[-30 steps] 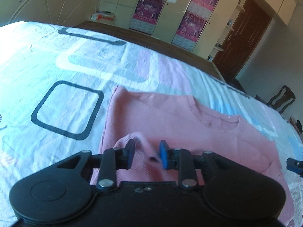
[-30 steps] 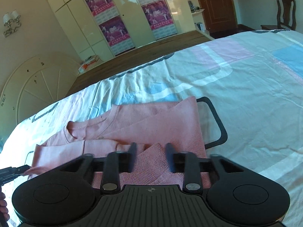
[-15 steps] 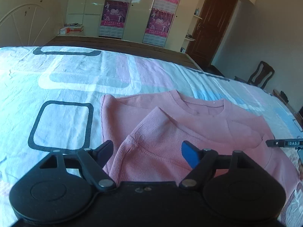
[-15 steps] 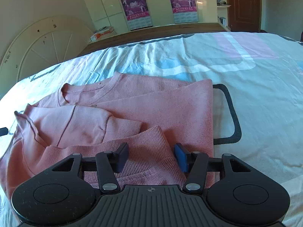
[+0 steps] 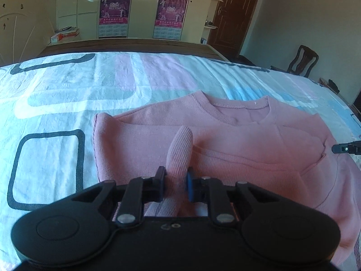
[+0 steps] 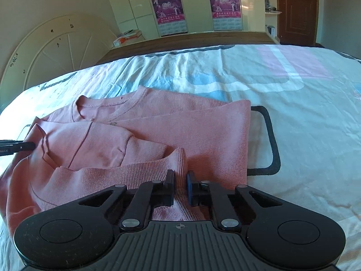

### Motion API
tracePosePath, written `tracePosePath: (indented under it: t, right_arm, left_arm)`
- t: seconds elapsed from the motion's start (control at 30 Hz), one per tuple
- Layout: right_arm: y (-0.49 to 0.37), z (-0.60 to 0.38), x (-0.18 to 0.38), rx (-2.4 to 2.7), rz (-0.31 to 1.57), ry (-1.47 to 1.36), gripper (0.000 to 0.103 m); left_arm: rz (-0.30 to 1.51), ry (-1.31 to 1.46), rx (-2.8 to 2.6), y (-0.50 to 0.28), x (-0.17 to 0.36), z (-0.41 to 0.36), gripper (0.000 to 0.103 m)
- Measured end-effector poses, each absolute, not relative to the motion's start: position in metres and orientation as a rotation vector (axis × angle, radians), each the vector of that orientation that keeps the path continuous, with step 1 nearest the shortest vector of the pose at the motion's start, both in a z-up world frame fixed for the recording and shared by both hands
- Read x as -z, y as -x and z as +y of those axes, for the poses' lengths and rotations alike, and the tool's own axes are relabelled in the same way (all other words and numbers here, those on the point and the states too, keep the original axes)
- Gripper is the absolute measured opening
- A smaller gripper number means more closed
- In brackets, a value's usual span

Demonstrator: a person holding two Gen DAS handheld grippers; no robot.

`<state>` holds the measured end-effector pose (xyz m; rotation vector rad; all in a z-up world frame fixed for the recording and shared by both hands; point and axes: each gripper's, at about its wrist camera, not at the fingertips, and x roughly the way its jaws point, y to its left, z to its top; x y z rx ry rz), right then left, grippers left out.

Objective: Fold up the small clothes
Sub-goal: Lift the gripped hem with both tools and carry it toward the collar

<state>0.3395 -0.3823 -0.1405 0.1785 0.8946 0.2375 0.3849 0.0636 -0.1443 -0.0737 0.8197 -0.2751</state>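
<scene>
A small pink sweater [image 5: 237,140] lies on the bed with its sleeves folded in over the body and its neckline at the far side. My left gripper [image 5: 174,181] is shut on a raised ribbed fold at the sweater's near hem. In the right wrist view the sweater [image 6: 180,124] lies the same way, and my right gripper [image 6: 180,184] is shut on the ribbed hem near its right corner. Each gripper's tip shows at the edge of the other's view, the right one [image 5: 345,148] and the left one [image 6: 18,146].
The bedsheet [image 5: 67,94] is pale with pink, blue and black rounded rectangles. A wooden bed frame [image 5: 126,45], wardrobe doors with posters [image 5: 115,6], a brown door [image 5: 234,11] and a chair [image 5: 303,61] stand beyond the bed.
Both grippers were open half a second ago over the hem. Both have now closed on the ribbed hem and pinch up a fold of it.
</scene>
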Motion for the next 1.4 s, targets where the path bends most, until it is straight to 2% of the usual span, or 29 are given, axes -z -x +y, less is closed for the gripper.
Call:
tracePosePath:
  t: [0.23, 0.4, 0.73, 0.77, 0.83, 0.93, 0.97, 1.03, 1.07, 1.1, 1.13, 1.23, 1.27, 1.3, 1.37, 1.4]
  right_arm:
    - [-0.324, -0.389, 0.100, -0.170, 0.686, -0.193, 0.007]
    - [-0.348, -0.394, 0.088, -0.131, 0.630, -0.191, 0.007]
    - [-0.428, -0.385, 0.120, -0.075, 0.669, -0.171, 0.007]
    - [-0.432, -0.386, 0.122, -0.066, 0.673, -0.169, 0.000]
    - [-0.442, -0.390, 0.135, -0.054, 0.737, -0.187, 0.000]
    - [-0.442, -0.394, 0.154, -0.109, 0.842, -0.234, 0.000]
    - [-0.439, -0.396, 0.156, -0.126, 0.851, -0.254, 0.001]
    - [-0.434, -0.402, 0.154, -0.142, 0.853, -0.284, 0.013]
    - [-0.432, -0.405, 0.153, -0.144, 0.854, -0.287, 0.040]
    - [-0.432, -0.408, 0.152, -0.148, 0.856, -0.284, 0.072]
    - [-0.431, -0.410, 0.151, -0.165, 0.853, -0.286, 0.079]
    - [-0.432, -0.405, 0.152, -0.214, 0.880, -0.271, 0.079]
    - [-0.433, -0.402, 0.154, -0.224, 0.890, -0.259, 0.076]
    - [-0.434, -0.397, 0.155, -0.229, 0.901, -0.227, 0.071]
    - [-0.436, -0.384, 0.159, -0.232, 0.910, -0.138, 0.044]
    - [-0.436, -0.381, 0.158, -0.243, 0.912, -0.119, 0.040]
  left_arm:
    - [0.620, 0.203, 0.211, -0.371, 0.103, 0.080, 0.014]
    - [0.557, 0.275, 0.134, -0.388, 0.093, 0.086, 0.014]
    - [0.574, 0.327, -0.007, -0.436, 0.118, 0.079, 0.014]
    - [0.581, 0.322, -0.022, -0.438, 0.119, 0.080, 0.014]
    - [0.656, 0.289, -0.037, -0.440, 0.132, 0.082, 0.014]
    - [0.786, 0.220, -0.021, -0.440, 0.154, 0.081, 0.019]
    - [0.781, 0.229, -0.013, -0.434, 0.156, 0.083, 0.024]
    - [0.781, 0.247, -0.002, -0.429, 0.156, 0.087, 0.037]
    - [0.781, 0.239, 0.013, -0.427, 0.156, 0.087, 0.051]
    - [0.778, 0.212, 0.030, -0.426, 0.155, 0.084, 0.060]
    - [0.778, 0.182, 0.042, -0.425, 0.154, 0.081, 0.062]
    - [0.792, 0.133, 0.087, -0.426, 0.155, 0.070, 0.063]
    - [0.796, 0.127, 0.095, -0.428, 0.157, 0.067, 0.062]
    - [0.795, 0.116, 0.097, -0.428, 0.158, 0.064, 0.062]
    - [0.795, 0.106, 0.099, -0.428, 0.160, 0.062, 0.062]
    - [0.796, 0.109, 0.098, -0.428, 0.160, 0.062, 0.061]
